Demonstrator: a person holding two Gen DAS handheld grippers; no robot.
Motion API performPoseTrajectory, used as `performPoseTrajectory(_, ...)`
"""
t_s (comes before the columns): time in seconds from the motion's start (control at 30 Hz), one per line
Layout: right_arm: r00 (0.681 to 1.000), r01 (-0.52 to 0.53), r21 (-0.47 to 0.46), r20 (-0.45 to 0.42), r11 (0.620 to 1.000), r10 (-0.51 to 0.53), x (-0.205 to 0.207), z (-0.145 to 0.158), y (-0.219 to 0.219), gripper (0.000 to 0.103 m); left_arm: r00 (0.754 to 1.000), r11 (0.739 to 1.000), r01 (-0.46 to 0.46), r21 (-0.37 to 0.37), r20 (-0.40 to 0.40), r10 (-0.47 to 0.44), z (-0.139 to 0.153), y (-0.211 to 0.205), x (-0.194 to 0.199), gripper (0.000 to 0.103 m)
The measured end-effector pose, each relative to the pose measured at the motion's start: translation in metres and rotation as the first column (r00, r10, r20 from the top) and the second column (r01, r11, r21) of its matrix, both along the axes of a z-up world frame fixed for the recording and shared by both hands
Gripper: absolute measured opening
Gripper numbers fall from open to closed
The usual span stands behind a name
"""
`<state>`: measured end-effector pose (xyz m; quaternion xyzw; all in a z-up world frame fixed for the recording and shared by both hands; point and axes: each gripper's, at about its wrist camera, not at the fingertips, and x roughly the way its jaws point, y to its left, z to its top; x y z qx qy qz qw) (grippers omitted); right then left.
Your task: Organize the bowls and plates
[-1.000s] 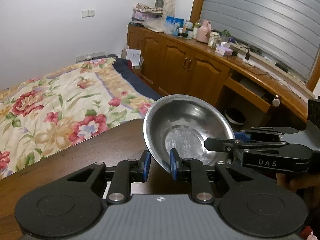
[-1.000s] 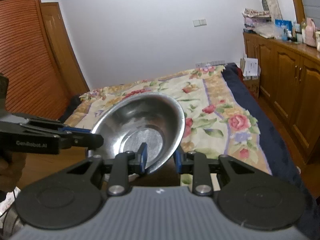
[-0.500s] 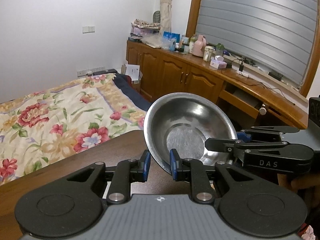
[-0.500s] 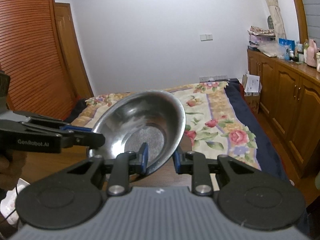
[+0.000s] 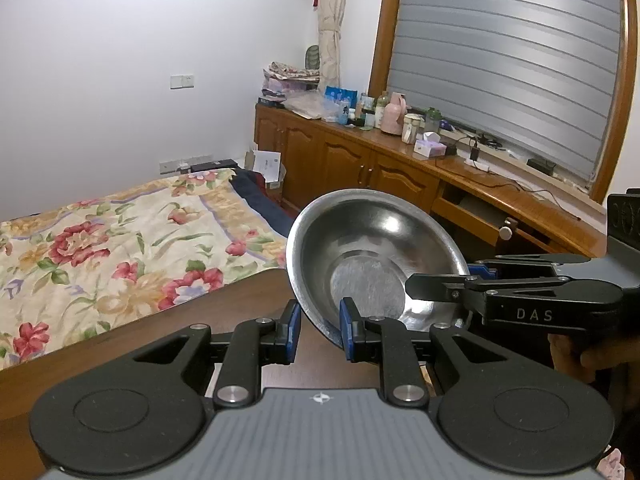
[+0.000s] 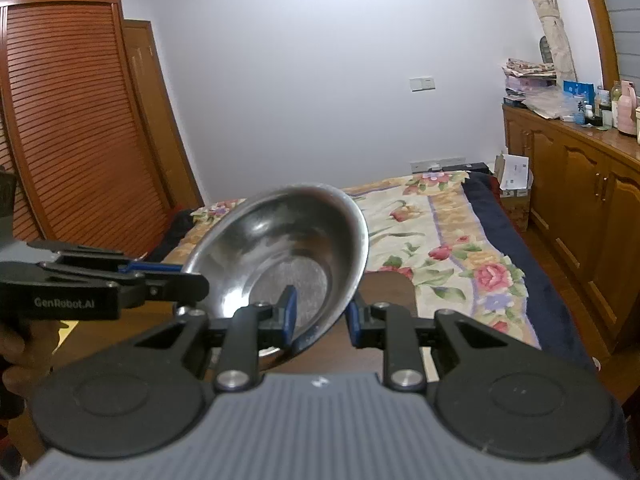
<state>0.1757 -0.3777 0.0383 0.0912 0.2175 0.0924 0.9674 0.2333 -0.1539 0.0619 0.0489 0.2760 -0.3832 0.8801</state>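
Both grippers clamp the steel bowl (image 5: 372,252) by its rim, tilted above the table (image 5: 160,332) edge: left gripper (image 5: 319,330), right gripper (image 6: 322,316).

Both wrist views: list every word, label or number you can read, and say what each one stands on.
"DAS": side of the right hand-held gripper, seen in the left wrist view.
"GenRobot.AI": side of the left hand-held gripper, seen in the right wrist view.
Blue packets and bottles on the wooden counter: print too small to read.
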Motion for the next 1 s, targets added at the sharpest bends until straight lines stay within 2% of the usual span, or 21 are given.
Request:
performPoseTrajectory(0.4,0.998,-0.041,-0.029,-0.042,0.999,0.04,-0.015,-0.006,0.029,0.028,0.999,1.0,-0.025,-0.001,-0.022,0.025,-0.009,0.032,-0.02,0.023)
performPoseTrajectory(1.0,0.993,-0.103,-0.001,-0.066,0.995,0.103,-0.044,-0.02,0.065,0.028,0.998,0.998,-0.057,0.004,-0.036,0.057,-0.022,0.075,-0.06,0.023)
